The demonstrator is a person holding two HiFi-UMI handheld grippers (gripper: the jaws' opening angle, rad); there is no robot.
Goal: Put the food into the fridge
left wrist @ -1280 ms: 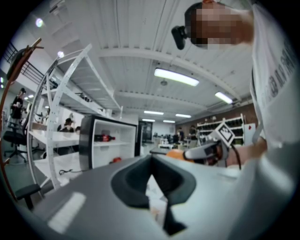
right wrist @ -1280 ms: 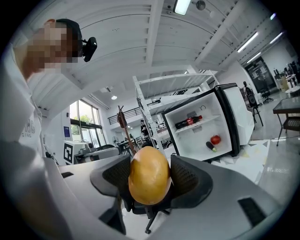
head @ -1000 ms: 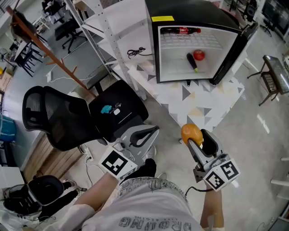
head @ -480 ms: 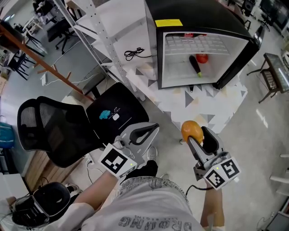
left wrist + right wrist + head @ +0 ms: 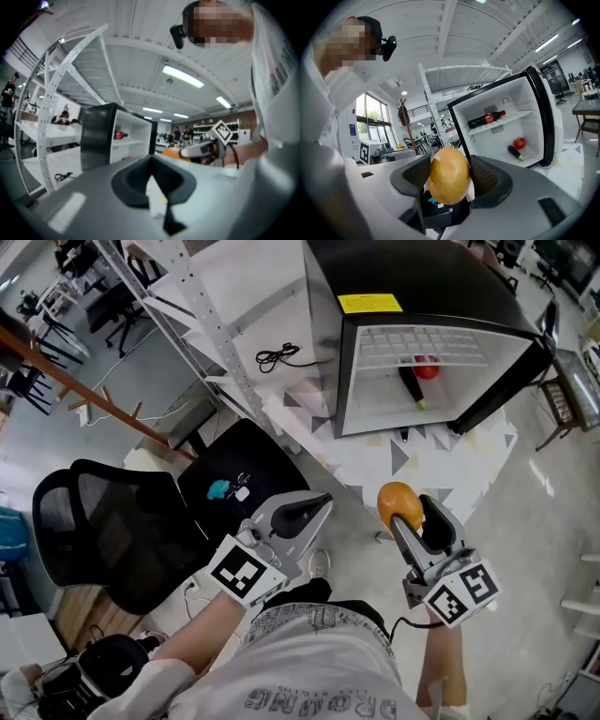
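Observation:
The black mini fridge [image 5: 441,296] stands open on the floor ahead, its white inside showing. In it lie a dark eggplant [image 5: 410,387] and a red round fruit [image 5: 427,367]; a cola bottle [image 5: 486,119] rests on the upper shelf. My right gripper [image 5: 405,512] is shut on a yellow-orange round fruit [image 5: 398,504], held well short of the fridge [image 5: 506,126]. The fruit [image 5: 449,175] fills the space between the pads. My left gripper [image 5: 305,509] is shut with nothing in it, level with the right one. The left gripper view shows the fridge [image 5: 112,136] and the held fruit [image 5: 171,153].
The fridge door [image 5: 511,381] swings out to the right. A black office chair [image 5: 141,512] stands close on my left. A white metal rack [image 5: 234,296] with a black cable [image 5: 277,354] is left of the fridge. A patterned mat [image 5: 412,451] lies before it, a small table [image 5: 572,390] far right.
The view has shifted: fridge and chair sit further right and lower in the head view. Both grippers keep their pose, the right one still holding the fruit.

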